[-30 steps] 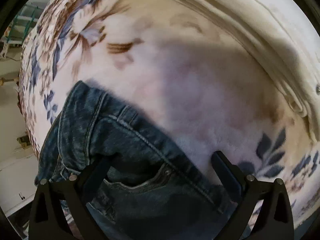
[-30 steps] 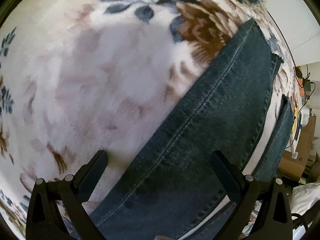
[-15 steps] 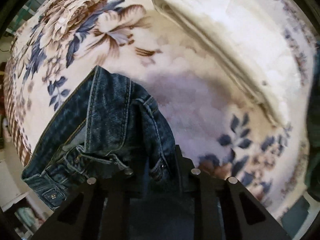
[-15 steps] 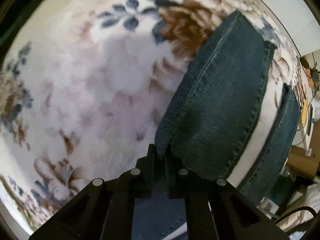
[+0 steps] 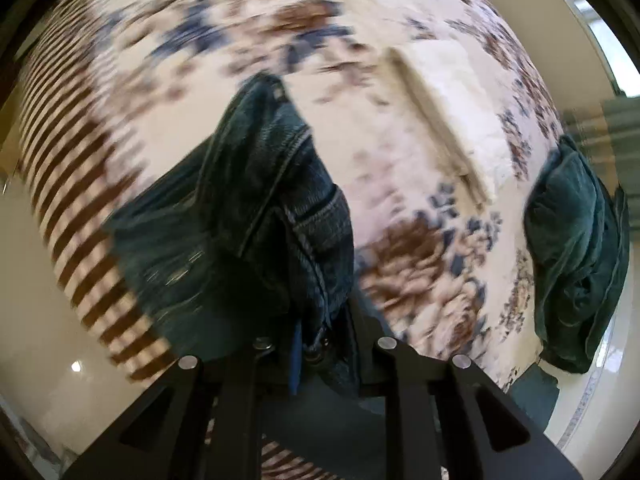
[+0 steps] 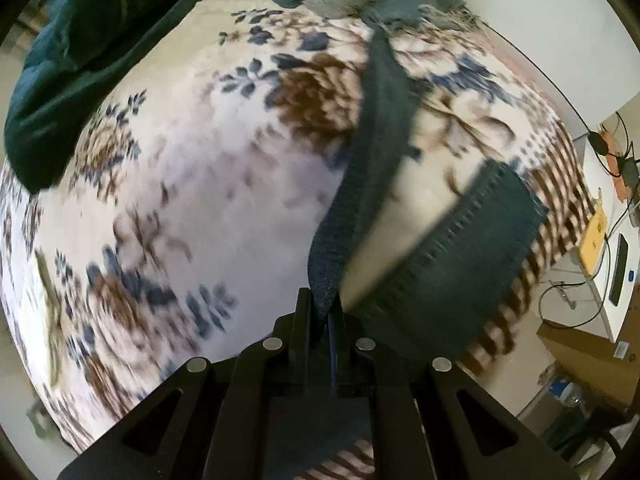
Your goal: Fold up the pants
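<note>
The pants are dark blue jeans. In the left wrist view their waist end hangs bunched from my left gripper, which is shut on the denim near the waistband, lifted above the bed. In the right wrist view my right gripper is shut on the edge of one jeans leg, which stretches away to its frayed hem. The other leg droops to the right over the blanket. Both views are motion-blurred.
The floral fleece blanket covers the bed, with a striped border at its edge. A cream folded cloth lies on it. A dark green garment sits at the bed's far side, also in the right wrist view. A desk with cables stands right.
A second ago both grippers were open over the flat jeans. They shut on the denim and have since lifted it well above the blanket, the fabric now hanging.
</note>
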{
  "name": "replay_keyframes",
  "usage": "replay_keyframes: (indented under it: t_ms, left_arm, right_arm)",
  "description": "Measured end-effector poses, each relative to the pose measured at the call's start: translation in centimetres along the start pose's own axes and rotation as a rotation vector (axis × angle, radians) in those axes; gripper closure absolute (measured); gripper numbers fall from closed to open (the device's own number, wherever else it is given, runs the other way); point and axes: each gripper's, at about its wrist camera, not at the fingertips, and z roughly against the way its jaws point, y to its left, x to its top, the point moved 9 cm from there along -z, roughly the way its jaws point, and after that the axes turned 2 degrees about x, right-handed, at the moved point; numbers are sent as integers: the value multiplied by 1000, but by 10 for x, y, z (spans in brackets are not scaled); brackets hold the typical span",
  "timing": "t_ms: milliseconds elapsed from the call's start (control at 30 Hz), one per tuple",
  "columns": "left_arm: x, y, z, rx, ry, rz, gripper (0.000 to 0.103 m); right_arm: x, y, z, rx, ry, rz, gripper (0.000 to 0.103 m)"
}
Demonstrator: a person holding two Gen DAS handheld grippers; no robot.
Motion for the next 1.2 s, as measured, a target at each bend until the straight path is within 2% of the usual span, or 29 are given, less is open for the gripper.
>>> replay_keyframes:
  t_ms: [100,233,300,400,433,500,533,567,600,667,733,767,833,900,1067,1200]
  left_arm:
    - [-19,42,-17,35,1,41,88]
    - [-45,82,-62,88,39,60,88]
    - [-49,90,-75,96,34,54,87]
    - [-48,91,-76,108,4,41,84]
    - [-48,88,-71,118,-7,26,83]
    - [-50,82,-59,127,-25,15,81]
    - [-51,78,-50,134,-41,6,80]
    - [-52,74,-41,146,-60,-8,76]
    - [-54,69,-30,164,-93,-36,73]
    - [-58,54,-12,213,-147,-97,44]
    - [-68,34,1,264,-199,-189,26]
    - [-75,26,4,290,-218,-234,22]
    - [-94,-1,1,337,-260,-349,21]
    - [-118,-27,-13,358,-261,-448,21]
    - [-192,-94,-80,381,-181,-680,21]
    - [-243,-139,-119,379,-118,-821,21]
  right_arm:
    - [-24,-22,-10,-25,10,38,96]
    - [-49,-48,-35,-52,53,55,96]
    - [-55,-60,-47,-70,72,51,96]
    - [-64,-74,-67,-43,142,20,95]
    - [-66,-80,-72,-33,168,18,88]
    - [-66,-90,-75,1,196,10,64]
    - [-65,-95,-73,14,200,6,41]
    - [-62,-100,-68,38,194,3,30]
    - [-57,-103,-63,55,185,7,29]
    - [-42,-112,-48,43,138,37,25]
    - [-21,-113,-38,33,86,88,22]
    - [-8,-112,-36,10,59,124,21]
    - [17,-99,-36,-14,10,181,21]
    - [42,-83,-48,-44,-14,240,21]
    - [90,-33,-93,-145,-10,392,21]
    - [106,-37,-113,-255,-17,465,25]
